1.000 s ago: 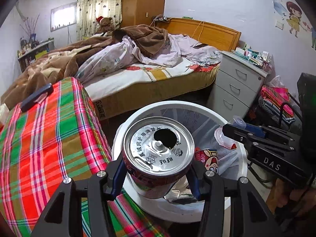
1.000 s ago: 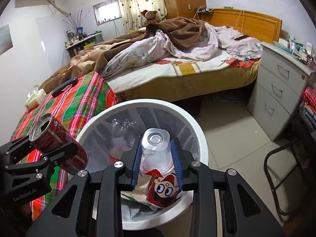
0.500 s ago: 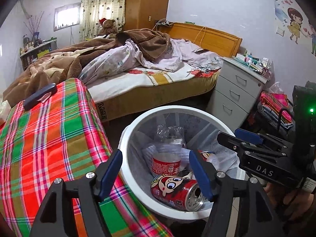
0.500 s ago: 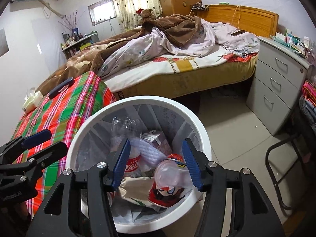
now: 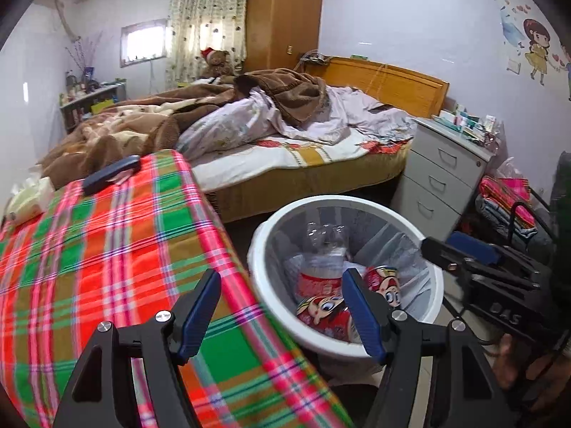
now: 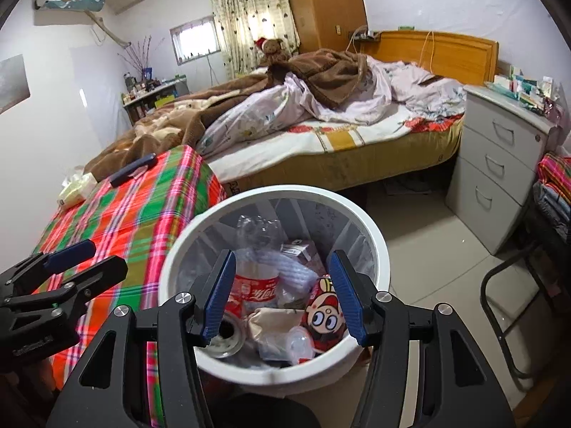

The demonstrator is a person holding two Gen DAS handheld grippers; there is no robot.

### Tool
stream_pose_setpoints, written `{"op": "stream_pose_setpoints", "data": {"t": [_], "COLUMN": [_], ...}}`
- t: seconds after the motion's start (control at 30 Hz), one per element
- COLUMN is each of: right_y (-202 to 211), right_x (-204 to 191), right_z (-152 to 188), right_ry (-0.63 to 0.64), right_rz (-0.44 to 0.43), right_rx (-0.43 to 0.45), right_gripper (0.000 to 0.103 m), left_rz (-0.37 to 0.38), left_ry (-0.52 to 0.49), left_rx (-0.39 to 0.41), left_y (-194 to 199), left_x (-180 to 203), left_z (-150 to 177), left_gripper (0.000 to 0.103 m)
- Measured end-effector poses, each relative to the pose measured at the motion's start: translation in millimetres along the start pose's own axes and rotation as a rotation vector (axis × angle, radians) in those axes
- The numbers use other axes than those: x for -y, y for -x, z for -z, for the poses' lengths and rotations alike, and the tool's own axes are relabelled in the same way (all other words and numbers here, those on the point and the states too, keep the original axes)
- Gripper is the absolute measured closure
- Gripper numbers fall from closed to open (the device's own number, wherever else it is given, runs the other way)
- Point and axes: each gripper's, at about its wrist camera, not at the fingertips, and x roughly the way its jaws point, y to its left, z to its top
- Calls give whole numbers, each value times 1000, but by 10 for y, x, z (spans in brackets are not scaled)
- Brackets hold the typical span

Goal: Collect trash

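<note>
A white round bin [image 5: 266, 240] with a clear liner stands on the floor beside the plaid table. Inside lie a red cartoon can [image 5: 321, 312], a clear bottle with a red label [image 5: 317, 281] and crumpled wrappers. My left gripper [image 5: 280, 306] is open and empty, over the table's corner and the bin's near rim. In the right wrist view my right gripper [image 6: 282, 292] hangs open and empty over the bin [image 6: 378, 249]. Below it lie the labelled bottle [image 6: 255, 285], a cartoon-printed can [image 6: 324, 315] and a small clear bottle [image 6: 296, 344]. The left gripper [image 6: 71, 264] shows at the left edge.
The table under a red and green plaid cloth [image 5: 107, 249] carries a dark flat object [image 5: 110, 174] and a tissue pack [image 5: 28, 199]. Behind are an unmade bed [image 5: 285, 135] and a grey drawer cabinet [image 5: 439, 185]. A black chair frame [image 6: 506, 303] stands right of the bin.
Both grippers opened. The can left the left jaws and the small bottle left the right jaws; both now lie in the bin. Both grippers drew back and up, the left one toward the table.
</note>
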Motion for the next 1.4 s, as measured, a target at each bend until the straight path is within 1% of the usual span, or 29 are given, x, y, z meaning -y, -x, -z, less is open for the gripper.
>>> {"op": "stream_pose_setpoints", "data": {"t": [0.1, 0.23, 0.33, 0.43, 0.6, 0.7, 0.8, 0.9, 0.93, 1.03, 1.23, 1.4], "right_y": [128, 236, 250, 272, 271, 284, 294, 308, 311, 331, 314, 344], "right_x": [-94, -271, -424, -504, -694, -788, -850, -907, -927, -981, -1055, -1117], "right_z": [41, 120, 165, 221, 329, 390, 436, 483, 493, 529, 603, 634], "right_ry": [11, 36, 72, 74, 110, 128, 139, 150, 152, 159, 163, 177], "right_rz": [-13, -49, -56, -99, -151, -177, -197, -211, -210, -214, -220, -233], "right_rx": [34, 66, 60, 72, 68, 73, 77, 73, 69, 69, 59, 57], "right_gripper": [47, 47, 47, 47, 47, 47, 46, 40, 39, 39, 39, 39], "left_rz": [-16, -100, -155, -213, -263, -297, -311, -321, -324, -325, -349, -363], "left_ry": [17, 40, 54, 70, 114, 122, 129, 140, 144, 159, 180, 181], "left_rx": [18, 39, 57, 63, 84, 90, 89, 100, 101, 100, 104, 100], "left_y": [164, 396, 570, 701, 911, 993, 1044, 1109, 1126, 1151, 1236, 1255], "left_x": [-59, -170, -276, -374, -548, -617, -664, -696, -706, -746, -797, -819], "left_z": [85, 231, 355, 457, 615, 698, 766, 838, 859, 904, 1013, 1048], "left_gripper": [33, 33, 33, 33, 33, 33, 33, 33, 33, 33, 33, 33]}}
